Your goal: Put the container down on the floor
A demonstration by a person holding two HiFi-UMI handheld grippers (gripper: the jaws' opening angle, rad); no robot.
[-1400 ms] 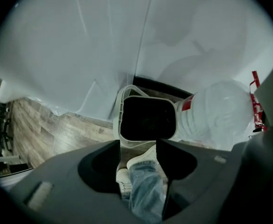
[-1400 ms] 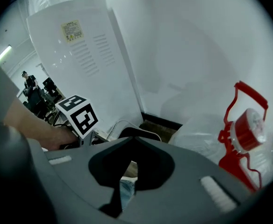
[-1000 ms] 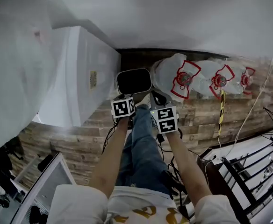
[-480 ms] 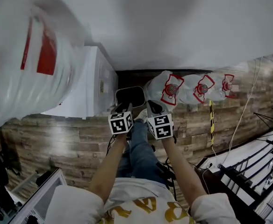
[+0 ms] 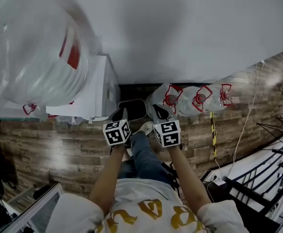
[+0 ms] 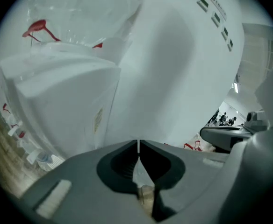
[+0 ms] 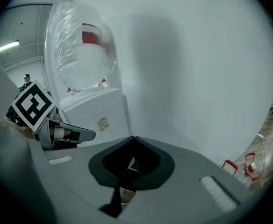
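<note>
The container [image 5: 133, 109] is a dark tray with a pale rim. It rests on the wood-pattern floor [image 5: 59, 144] at the foot of the white wall, between a white cabinet [image 5: 90, 98] and wrapped bottles. My left gripper [image 5: 120, 114] and right gripper [image 5: 157, 110] hover side by side just short of it, above the person's legs. Seen up close, the left gripper [image 6: 139, 146] has its jaws pressed together with nothing between them. The right gripper [image 7: 132, 141] is likewise shut and empty. The container is hidden in both gripper views.
A large plastic-wrapped water bottle [image 5: 39, 52] with a red label stands on the white cabinet. Three wrapped bottles [image 5: 202, 97] lie along the wall at right. A yellow-black strip [image 5: 212, 130], a cable [image 5: 245, 125] and a black rack [image 5: 272, 178] are at right.
The head view has risen, so the container and floor look smaller and lower in the picture. The wrapped water bottle has come into view at upper left. Both grippers stay side by side.
</note>
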